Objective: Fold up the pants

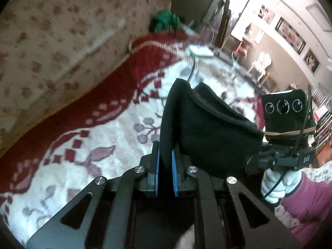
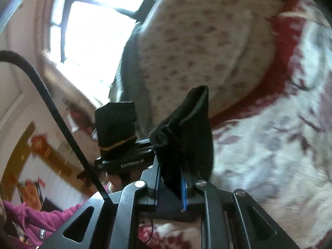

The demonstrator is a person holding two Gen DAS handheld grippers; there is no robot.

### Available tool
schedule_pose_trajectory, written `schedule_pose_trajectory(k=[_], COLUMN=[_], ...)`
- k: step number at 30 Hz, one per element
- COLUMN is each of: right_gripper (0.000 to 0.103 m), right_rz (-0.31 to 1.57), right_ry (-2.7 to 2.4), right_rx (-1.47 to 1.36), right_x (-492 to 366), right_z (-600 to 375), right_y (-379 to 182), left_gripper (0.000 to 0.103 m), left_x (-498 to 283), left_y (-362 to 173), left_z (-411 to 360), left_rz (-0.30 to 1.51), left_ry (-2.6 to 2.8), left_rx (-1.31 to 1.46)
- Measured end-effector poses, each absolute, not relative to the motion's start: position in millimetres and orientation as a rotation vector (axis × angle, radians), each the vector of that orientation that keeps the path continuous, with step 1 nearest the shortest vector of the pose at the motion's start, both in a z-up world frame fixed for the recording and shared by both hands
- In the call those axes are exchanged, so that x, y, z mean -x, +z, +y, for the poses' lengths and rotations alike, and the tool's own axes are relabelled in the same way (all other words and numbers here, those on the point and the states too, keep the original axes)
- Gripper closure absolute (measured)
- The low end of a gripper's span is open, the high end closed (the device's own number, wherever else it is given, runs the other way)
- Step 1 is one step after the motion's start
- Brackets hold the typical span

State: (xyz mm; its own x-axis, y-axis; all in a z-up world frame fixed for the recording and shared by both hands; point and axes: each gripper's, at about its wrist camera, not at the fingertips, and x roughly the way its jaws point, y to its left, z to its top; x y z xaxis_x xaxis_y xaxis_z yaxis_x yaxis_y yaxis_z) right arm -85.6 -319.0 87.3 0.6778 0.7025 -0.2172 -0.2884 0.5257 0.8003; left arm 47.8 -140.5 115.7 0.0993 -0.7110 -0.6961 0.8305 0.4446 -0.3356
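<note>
Between both claws (image 1: 165,166) (image 2: 171,179), black pants (image 1: 207,132) bunched, rest hidden, bg blurred

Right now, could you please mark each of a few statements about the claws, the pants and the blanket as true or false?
1. The left claw is shut on the black pants. True.
2. The right claw is open and holds nothing. False: it pinches the black fabric too.
3. The pants lie flat on the blanket. False: they are lifted, held between both claws.
4. The blanket is red and white, patterned. True.
5. The pants are blue. False: black.
</note>
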Motion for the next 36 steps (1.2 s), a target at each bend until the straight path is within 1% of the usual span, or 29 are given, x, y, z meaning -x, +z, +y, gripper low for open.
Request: schedule_pose_trajectory(k=[5,10,13,16,19,21,22,24,25,26,27,28,30,32,33,36], right_gripper=[0.088,0.088,0.088,0.088,0.088,0.087,0.087,0.082,0.075,0.072,0.072,0.072,0.069,0.061,0.059,0.058], right_rz=[0.581,0.656,0.728,0.830,0.955,1.051,1.090,1.068,1.073,1.082,1.075,1.046,0.976,0.915,0.900,0.894], right_ry=[0.779,0.893,0.954,0.996,0.994,0.984,0.969,0.958,0.969,0.981,0.980,0.980,0.961,0.890,0.854,0.684], right_rx=[-0.720,-0.651,-0.629,-0.606,-0.544,-0.549,-0.544,-0.570,-0.578,-0.599,-0.608,-0.618,-0.619,-0.597,-0.584,-0.523], right_x=[81,67,54,36,22,10,6,6,5,5,6,9,18,26,25,25], right_z=[-263,-200,-158,-116,-78,-57,-50,-49,-50,-54,-58,-68,-91,-118,-131,-158], right_y=[120,120,105,77,38,7,-4,-4,1,7,12,21,43,61,64,65], left_gripper=[0.094,0.094,0.094,0.094,0.094,0.094,0.094,0.093,0.085,0.080,0.071,0.065,0.065,0.065,0.065,0.065], left_x=[-31,-19,-17,-10,1,7,11,17,22,24,28,30,34,38,38,44], left_y=[146,144,125,102,76,65,63,65,68,70,73,76,81,85,85,84], left_z=[-81,-13,39,95,146,165,172,175,174,171,169,164,157,143,137,118], left_rz=[0.858,0.865,0.908,0.938,0.988,0.996,0.996,0.987,0.977,0.967,0.960,0.953,0.941,0.934,0.931,0.929], left_ry=[-1.100,-0.992,-0.870,-0.728,-0.614,-0.573,-0.559,-0.535,-0.533,-0.542,-0.552,-0.563,-0.576,-0.573,-0.568,-0.589], left_rx=[-0.093,-0.001,0.087,0.178,0.291,0.345,0.361,0.354,0.340,0.333,0.331,0.331,0.326,0.300,0.289,0.273])
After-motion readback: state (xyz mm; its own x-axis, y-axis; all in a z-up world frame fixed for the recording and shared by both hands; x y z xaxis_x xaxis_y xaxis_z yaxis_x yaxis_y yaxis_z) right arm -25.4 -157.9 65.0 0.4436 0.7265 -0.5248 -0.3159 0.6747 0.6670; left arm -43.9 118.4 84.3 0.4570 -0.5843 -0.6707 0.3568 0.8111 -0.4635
